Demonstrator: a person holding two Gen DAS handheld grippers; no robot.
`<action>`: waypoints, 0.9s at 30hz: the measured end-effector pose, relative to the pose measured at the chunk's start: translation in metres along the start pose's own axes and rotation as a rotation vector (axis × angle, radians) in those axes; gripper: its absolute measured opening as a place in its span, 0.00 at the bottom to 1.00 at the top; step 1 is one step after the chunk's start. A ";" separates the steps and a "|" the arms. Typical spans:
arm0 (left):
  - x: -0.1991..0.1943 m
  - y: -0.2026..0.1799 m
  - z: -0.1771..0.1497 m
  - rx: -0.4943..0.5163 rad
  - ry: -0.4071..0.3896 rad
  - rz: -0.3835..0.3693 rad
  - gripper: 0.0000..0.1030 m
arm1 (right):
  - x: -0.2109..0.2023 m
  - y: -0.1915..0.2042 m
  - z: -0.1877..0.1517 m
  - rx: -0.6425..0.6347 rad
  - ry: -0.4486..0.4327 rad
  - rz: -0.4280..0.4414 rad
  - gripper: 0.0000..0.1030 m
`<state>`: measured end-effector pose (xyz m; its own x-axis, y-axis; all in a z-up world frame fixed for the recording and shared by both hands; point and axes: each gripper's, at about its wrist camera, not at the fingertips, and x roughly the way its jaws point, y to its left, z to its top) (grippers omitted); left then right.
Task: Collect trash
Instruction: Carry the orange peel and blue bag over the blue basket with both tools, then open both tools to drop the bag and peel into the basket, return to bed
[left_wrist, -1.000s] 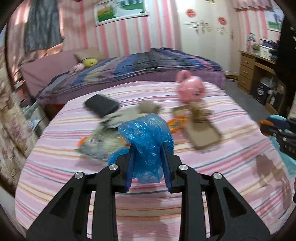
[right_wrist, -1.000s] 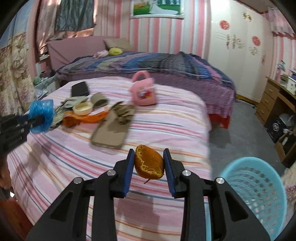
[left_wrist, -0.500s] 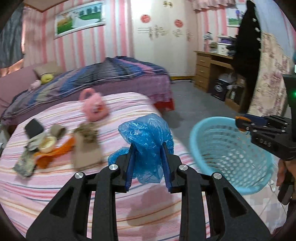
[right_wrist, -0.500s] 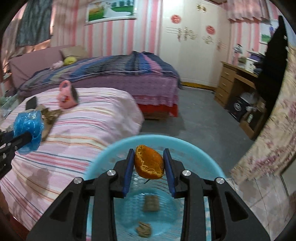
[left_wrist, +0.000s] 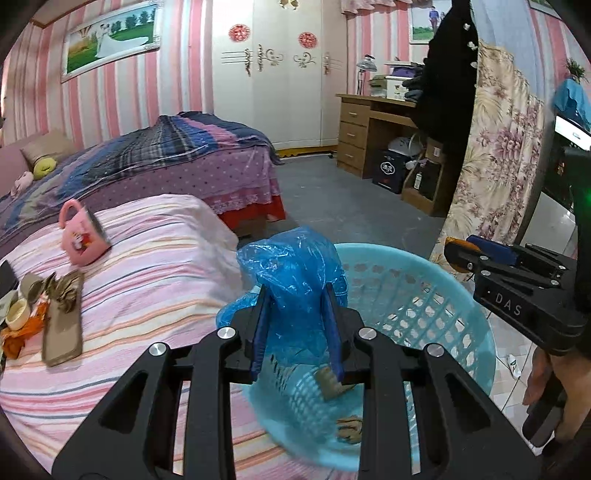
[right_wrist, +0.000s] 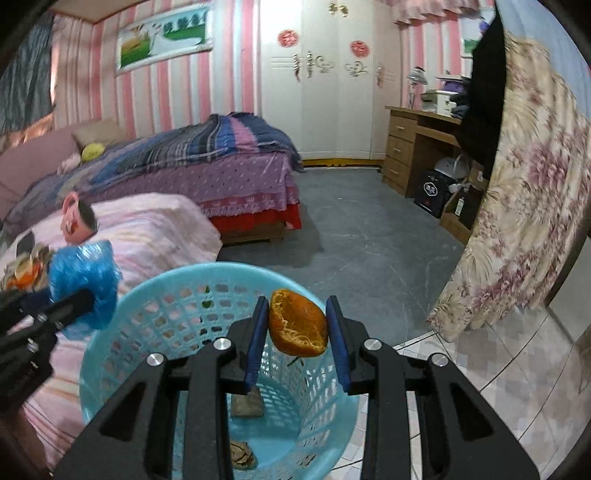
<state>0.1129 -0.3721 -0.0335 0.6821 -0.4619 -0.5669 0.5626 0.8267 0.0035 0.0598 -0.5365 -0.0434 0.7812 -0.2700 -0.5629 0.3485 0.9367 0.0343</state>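
Note:
A crumpled blue plastic bag (left_wrist: 295, 266) sits between the pads of my left gripper (left_wrist: 296, 295), whose jaws are opening while the pads still touch it. It hangs over the near rim of a light blue mesh basket (left_wrist: 406, 254). My right gripper (right_wrist: 297, 310) is shut on an orange peel (right_wrist: 297, 326) above the basket (right_wrist: 147, 317) opening. Two brown scraps (right_wrist: 246, 402) lie on the basket's bottom. The left gripper (right_wrist: 85, 295) with the bag (right_wrist: 85, 273) shows at the left of the right wrist view.
The pink striped bed (left_wrist: 155, 258) lies left of the basket, with a pink mug (left_wrist: 83, 240), a brown flat piece (left_wrist: 61, 332) and other litter. A floral curtain (left_wrist: 495, 166) hangs to the right, a wooden desk (left_wrist: 369, 125) behind. A hand (left_wrist: 543, 373) holds the right gripper.
Both grippers swung right, from over the bed to over the blue basket, each keeping its load. The left jaws stand slightly wider around the bag.

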 end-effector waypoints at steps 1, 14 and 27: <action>0.002 -0.002 0.001 0.006 0.002 -0.002 0.43 | 0.000 -0.002 0.000 0.005 -0.003 -0.001 0.31; -0.005 0.048 0.004 -0.042 -0.025 0.115 0.95 | 0.003 0.010 0.002 -0.018 -0.002 0.015 0.32; -0.025 0.108 -0.004 -0.084 -0.018 0.213 0.95 | 0.004 0.050 0.012 -0.028 -0.038 -0.028 0.90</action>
<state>0.1552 -0.2699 -0.0223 0.7900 -0.2786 -0.5462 0.3642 0.9298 0.0524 0.0863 -0.4934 -0.0342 0.7904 -0.3039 -0.5319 0.3561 0.9344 -0.0047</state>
